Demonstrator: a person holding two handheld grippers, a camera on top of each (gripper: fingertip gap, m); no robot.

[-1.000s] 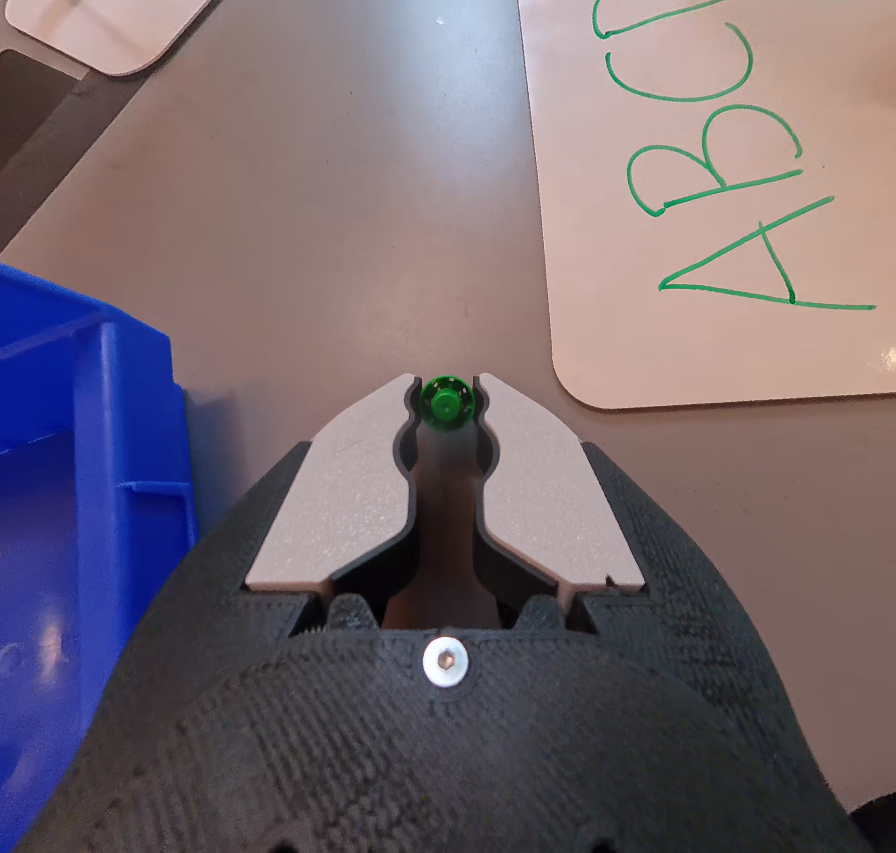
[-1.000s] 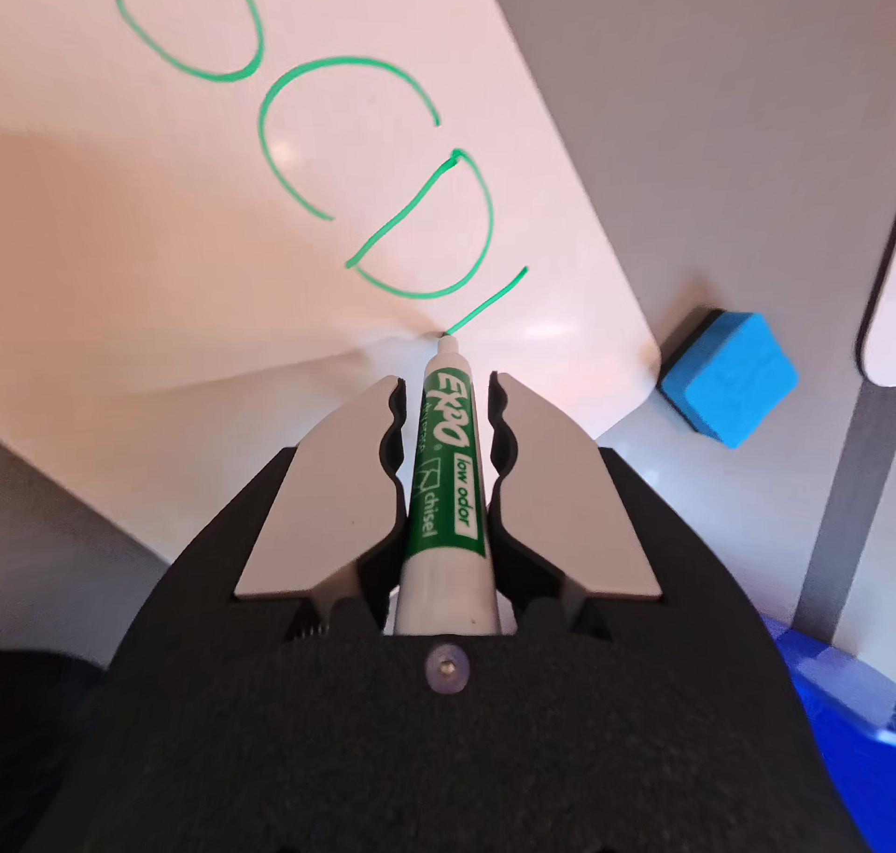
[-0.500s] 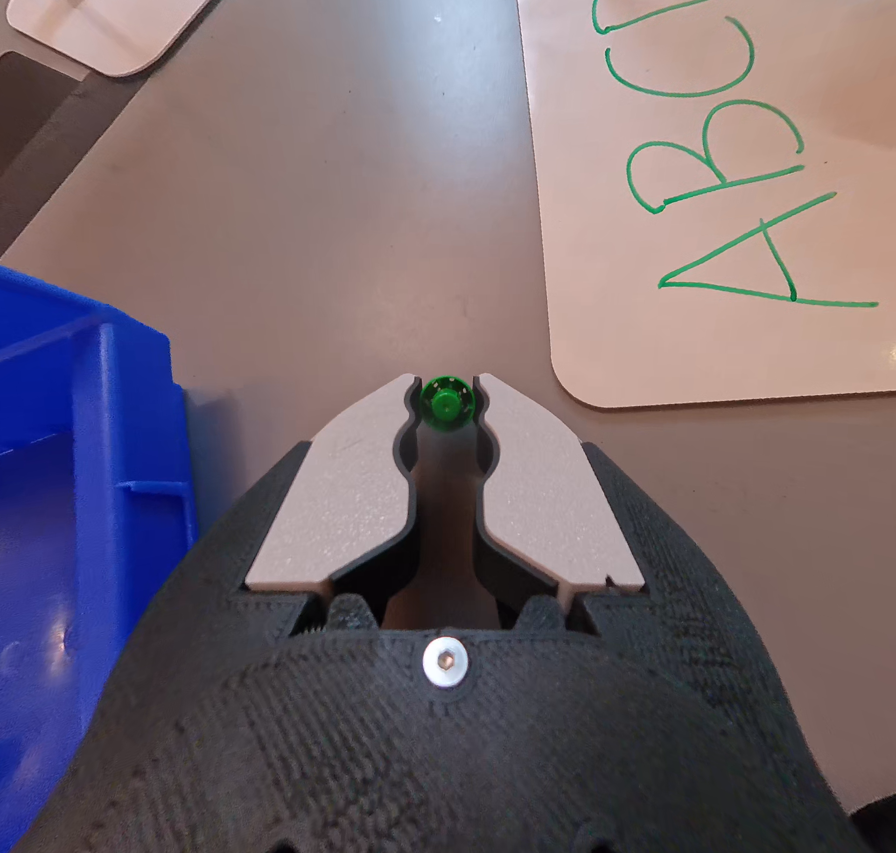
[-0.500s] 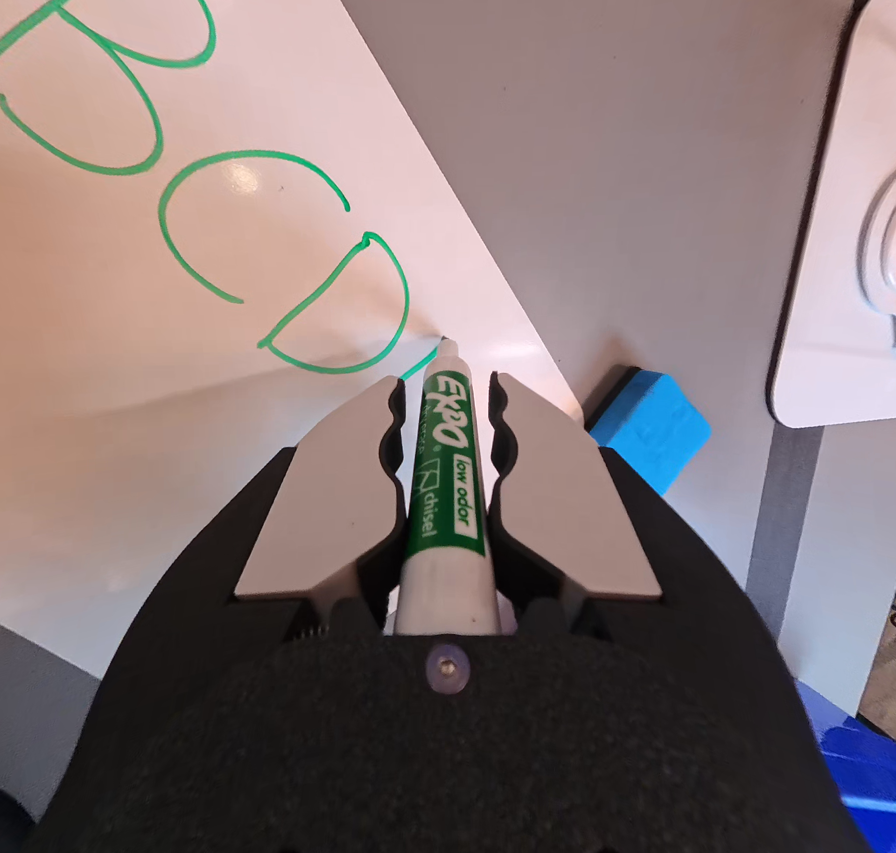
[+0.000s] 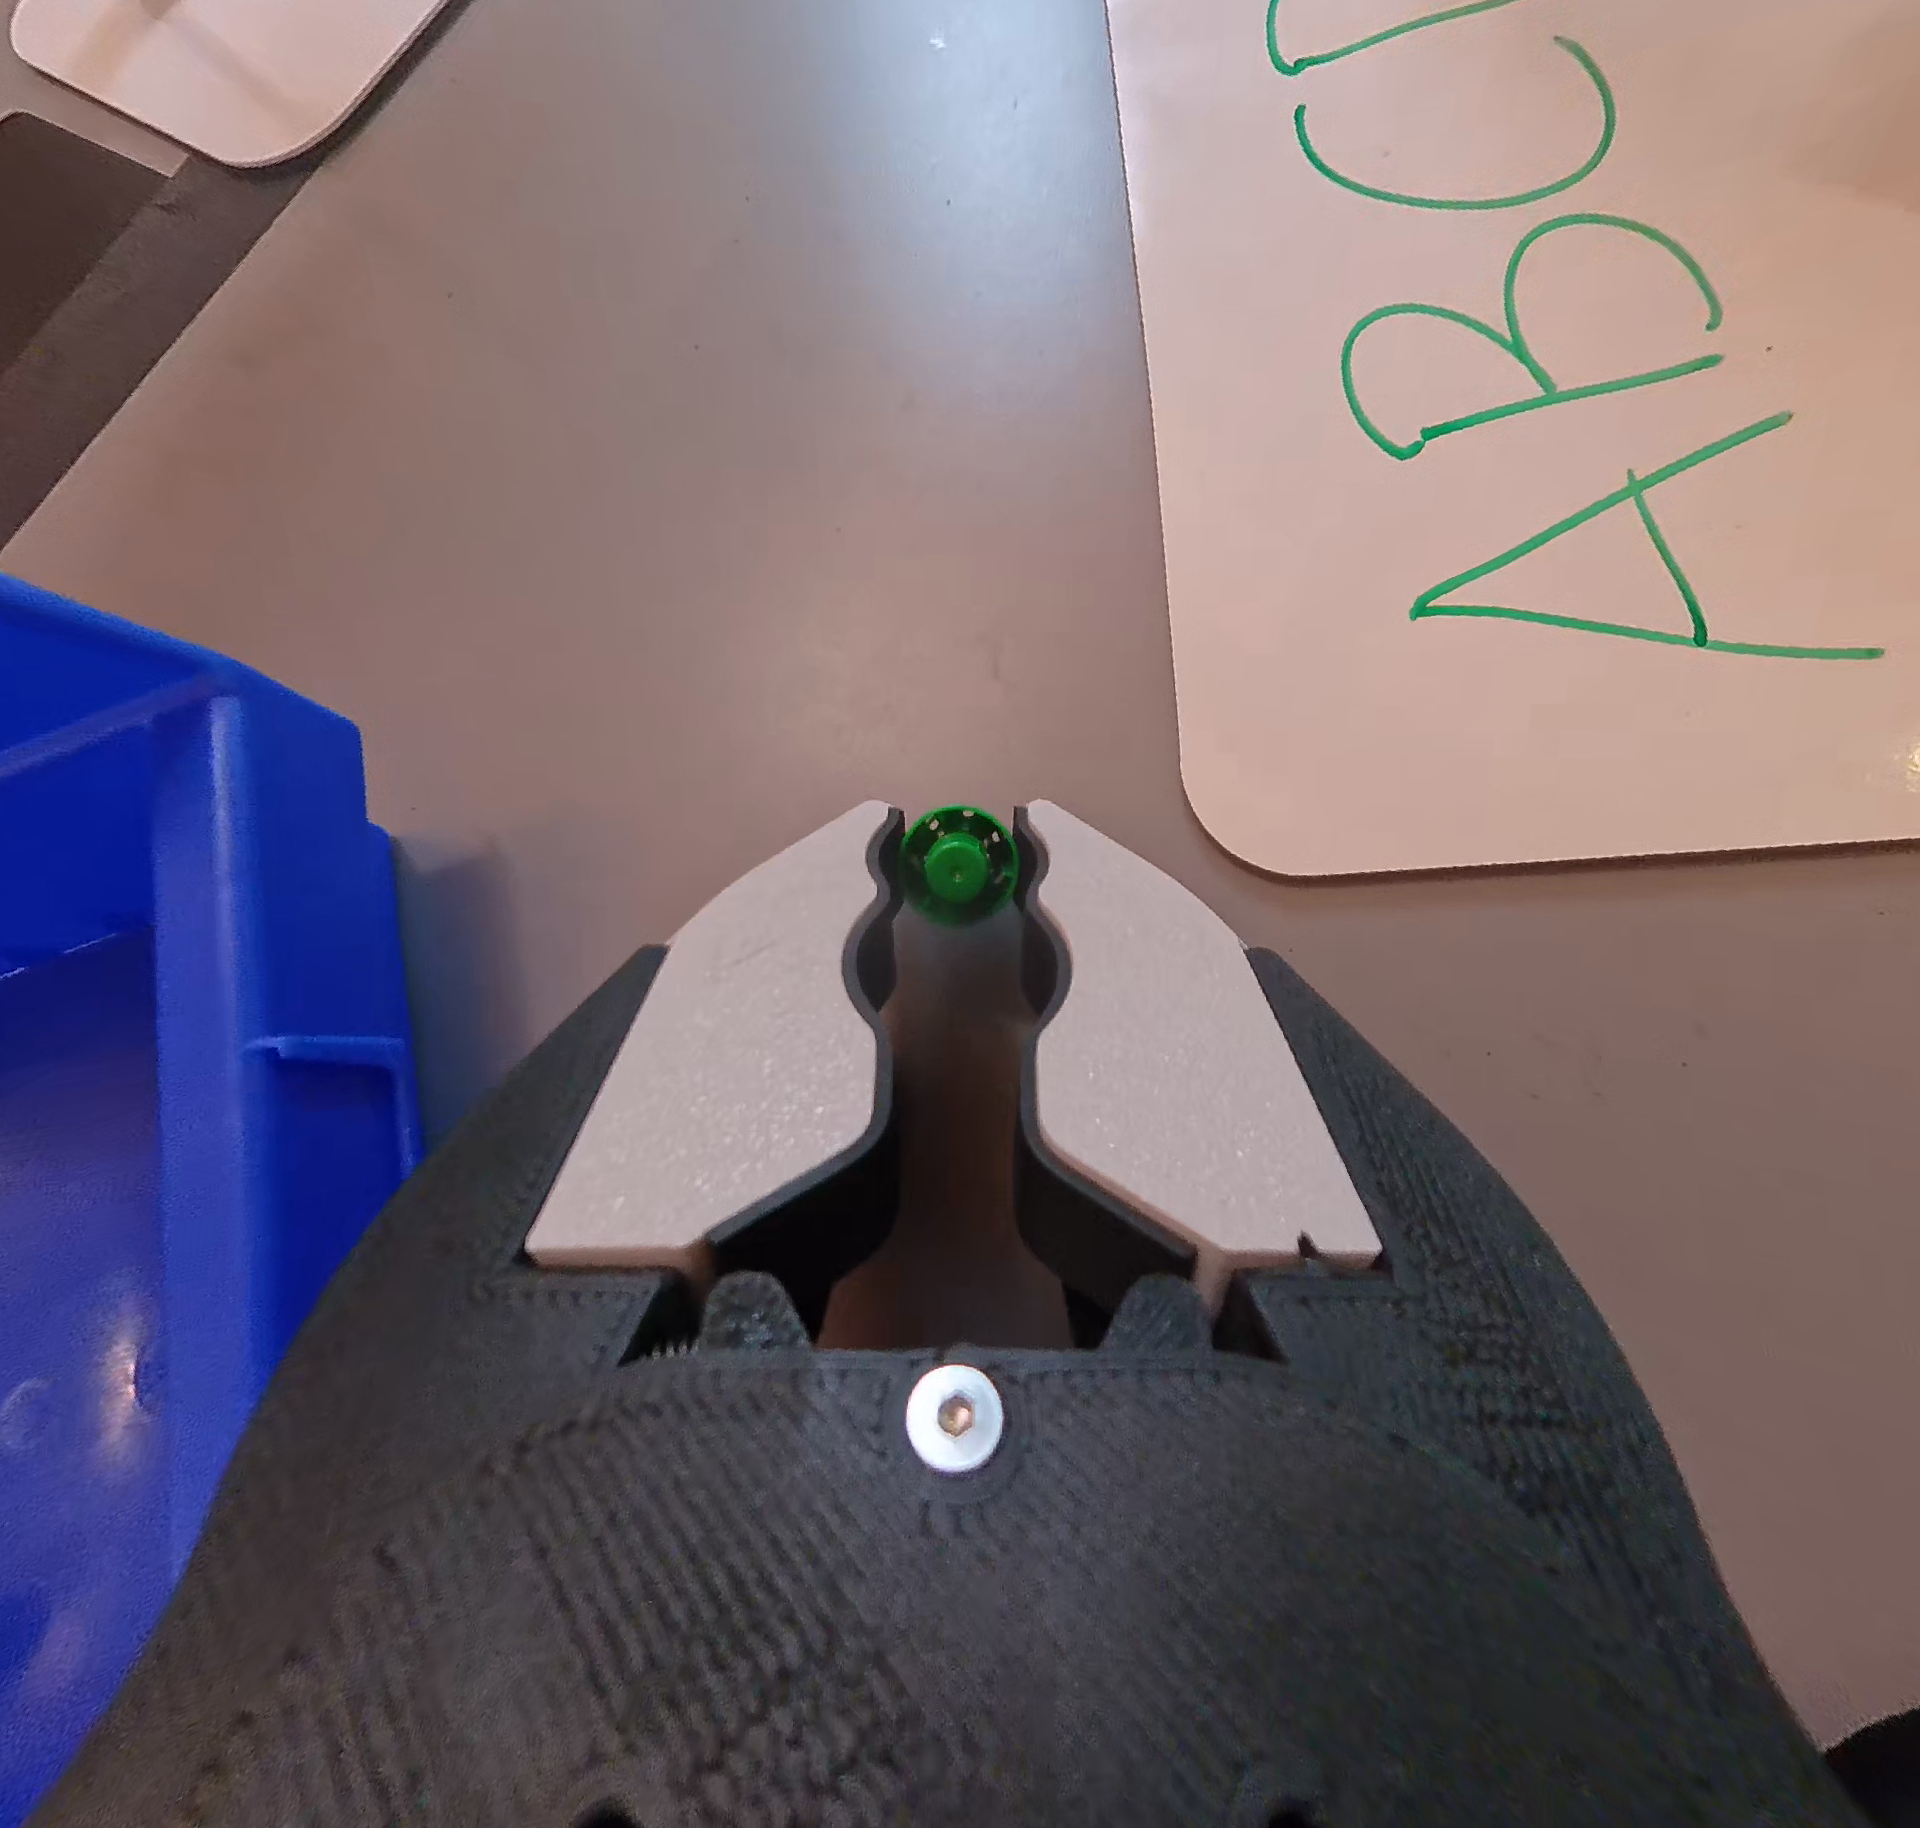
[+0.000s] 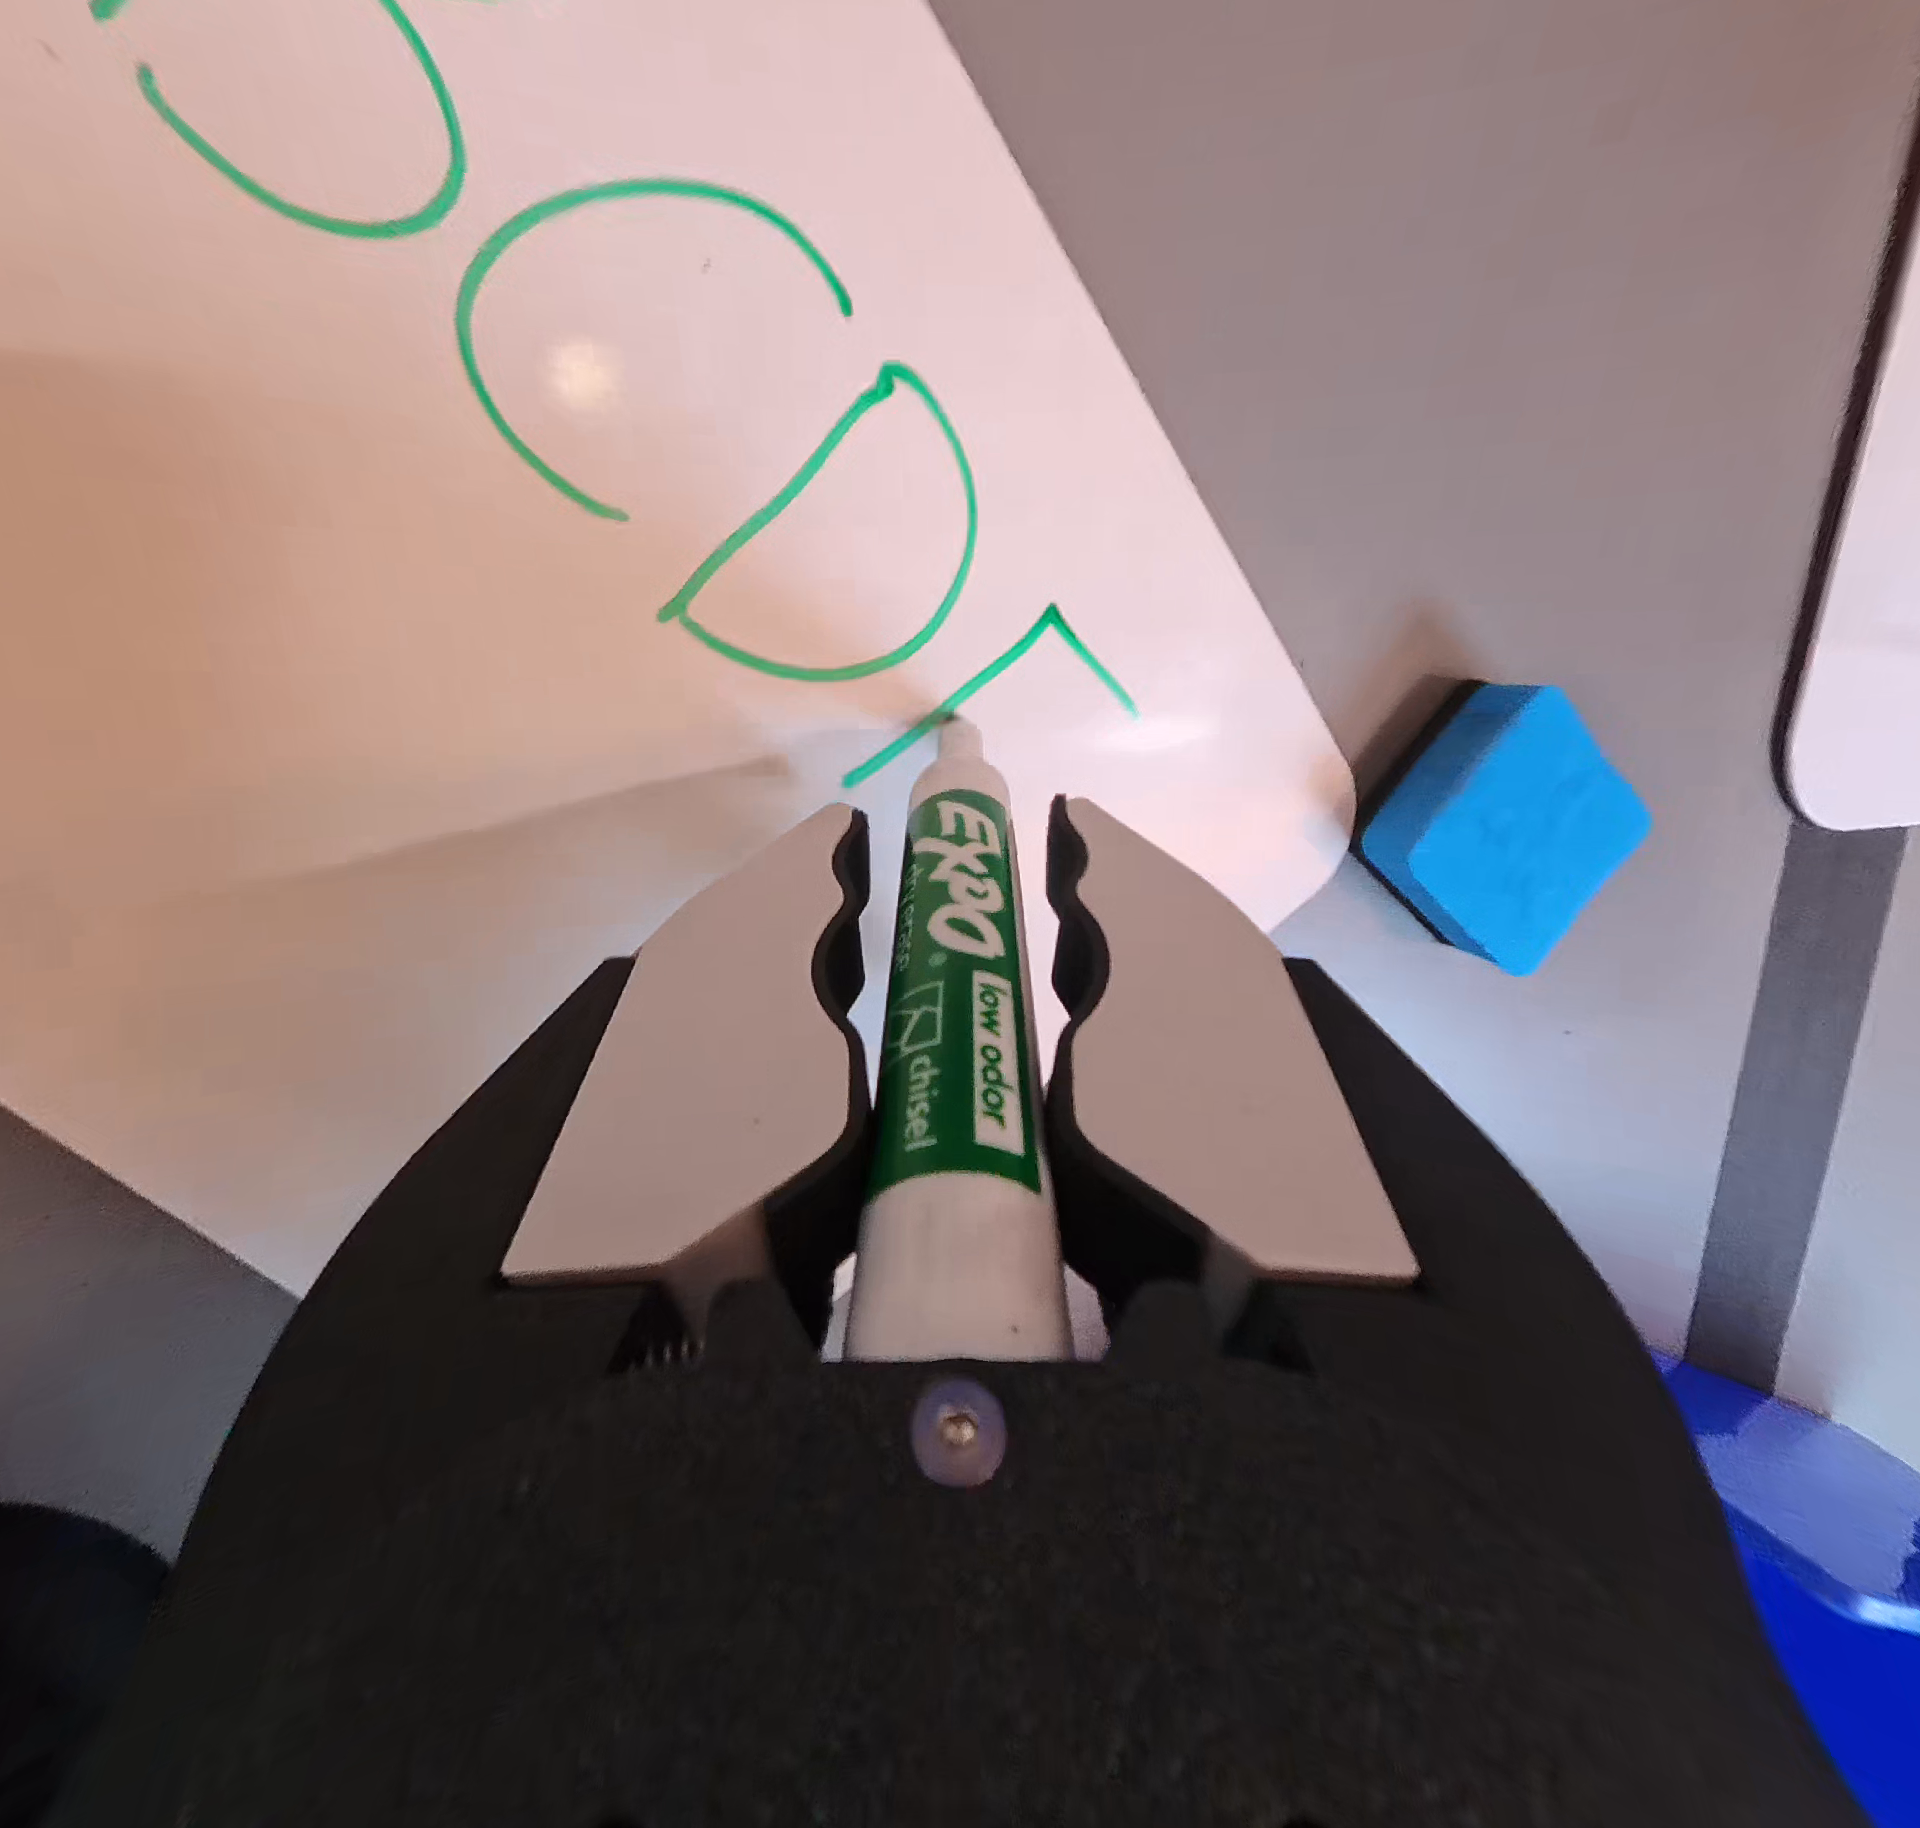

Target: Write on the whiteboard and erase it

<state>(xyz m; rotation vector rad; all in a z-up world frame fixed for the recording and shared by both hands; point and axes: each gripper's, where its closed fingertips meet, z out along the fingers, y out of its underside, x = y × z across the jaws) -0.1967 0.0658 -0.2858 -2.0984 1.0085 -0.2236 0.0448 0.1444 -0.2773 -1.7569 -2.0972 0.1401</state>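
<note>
My right gripper point(image 6: 954, 817) is shut on a green and white marker point(image 6: 956, 1030). The marker's tip touches the white whiteboard point(image 6: 312, 739) near its far right corner, on a fresh green stroke. Several large green handwritten letters run across the board. A blue eraser block point(image 6: 1507, 828) lies on the table just past that corner. My left gripper point(image 5: 951, 817) is shut on the green marker cap point(image 5: 951, 869), held at its fingertips over the grey table, left of the whiteboard point(image 5: 1558, 739).
A blue plastic bin point(image 5: 156, 1051) stands close at the left gripper's left side; a blue rim point(image 6: 1849, 1529) shows at the lower right of the right wrist view. A white board point(image 5: 239, 43) lies at the far left, another white panel point(image 6: 1870, 635) beyond the eraser.
The right gripper has moved the marker along the board, adding new green strokes after the last letter near the corner. The left gripper has stayed still with the cap.
</note>
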